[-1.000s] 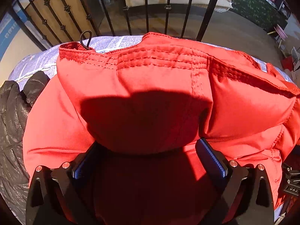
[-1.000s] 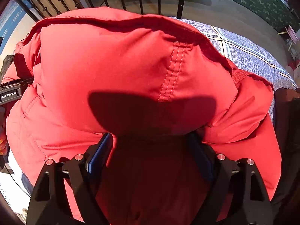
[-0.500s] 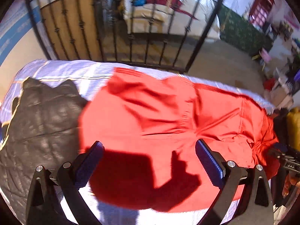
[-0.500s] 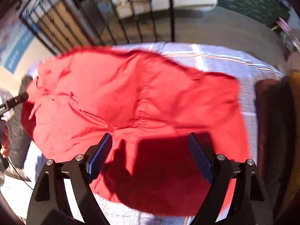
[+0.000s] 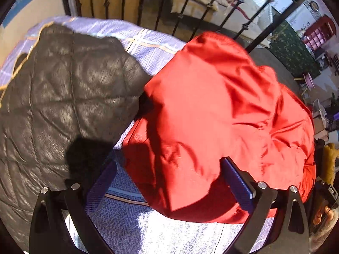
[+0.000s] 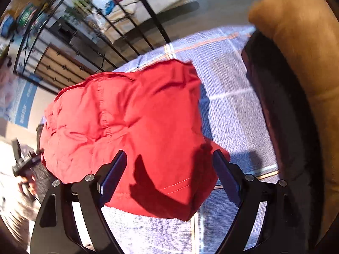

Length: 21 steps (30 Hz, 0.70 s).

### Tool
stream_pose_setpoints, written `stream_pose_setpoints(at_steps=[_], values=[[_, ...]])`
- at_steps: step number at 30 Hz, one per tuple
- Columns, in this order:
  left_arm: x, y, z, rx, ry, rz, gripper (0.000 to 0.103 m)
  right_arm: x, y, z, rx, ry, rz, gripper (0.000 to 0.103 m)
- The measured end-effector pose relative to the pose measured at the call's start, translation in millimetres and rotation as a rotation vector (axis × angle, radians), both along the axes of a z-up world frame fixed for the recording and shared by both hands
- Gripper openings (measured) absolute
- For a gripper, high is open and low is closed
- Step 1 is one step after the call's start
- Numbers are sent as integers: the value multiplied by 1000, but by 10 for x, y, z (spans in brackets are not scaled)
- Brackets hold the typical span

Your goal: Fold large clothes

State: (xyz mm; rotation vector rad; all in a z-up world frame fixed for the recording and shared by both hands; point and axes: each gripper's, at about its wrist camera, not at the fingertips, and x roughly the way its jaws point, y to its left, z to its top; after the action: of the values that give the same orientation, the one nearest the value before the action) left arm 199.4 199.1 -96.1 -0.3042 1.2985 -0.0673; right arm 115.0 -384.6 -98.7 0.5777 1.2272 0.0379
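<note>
Both tongs are being held above the bed with jaws spread wide and nothing between the pads: left tongs [image 5: 169, 182] are being seen over the near edge of the red jacket [image 5: 222, 116], right tongs [image 6: 169, 173] over its other end [image 6: 131, 127], no contact with the fabric being observed in either view. Blue pads [image 5: 237, 182] on the left pair and blue pads [image 6: 112, 175] on the right pair are being shown clear of the cloth. The red jacket is being recorded as a folded, puffy bundle lying on the lilac checked bed cover [image 5: 148, 228], [image 6: 228, 97]. Just beside it, on its left in the left wrist view, a black quilted jacket [image 5: 63, 97] is being noted, the two touching where their edges meet. In the right wrist view a dark garment [image 6: 281, 114] and a tan fleecy garment [image 6: 303, 48] are being seen piled at the right edge of the cover, apart from the red bundle. A black iron railing [image 5: 184, 10] is being seen beyond the bed. Both views are being blurred by motion.
</note>
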Motion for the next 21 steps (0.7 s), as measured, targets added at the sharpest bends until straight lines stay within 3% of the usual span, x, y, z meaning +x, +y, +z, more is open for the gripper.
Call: stream_pose_setpoints(at_steps=[2,4,5,6,7,10,21], values=[[4,102,-114,-81,25,43,98,64,-53,-203,47,54,-26,82],[18,146,-186,-107,36,56,98,75,-67,-274,64,65,-24,82],[30,151,-199,-105,34,50,98,87,-65,-338,82,69,-19,85],[42,142,-218,-102,30,42,98,96,-91,-410,96,76,-19,96],[60,142,-249,-109,33,40,98,100,-121,-465,96,86,-26,98],[134,154,-352,-145,58,58,98,111,-235,-701,201,115,-51,98],[320,64,-595,-184,76,103,99,133,-302,-1099,423,99,-126,99]])
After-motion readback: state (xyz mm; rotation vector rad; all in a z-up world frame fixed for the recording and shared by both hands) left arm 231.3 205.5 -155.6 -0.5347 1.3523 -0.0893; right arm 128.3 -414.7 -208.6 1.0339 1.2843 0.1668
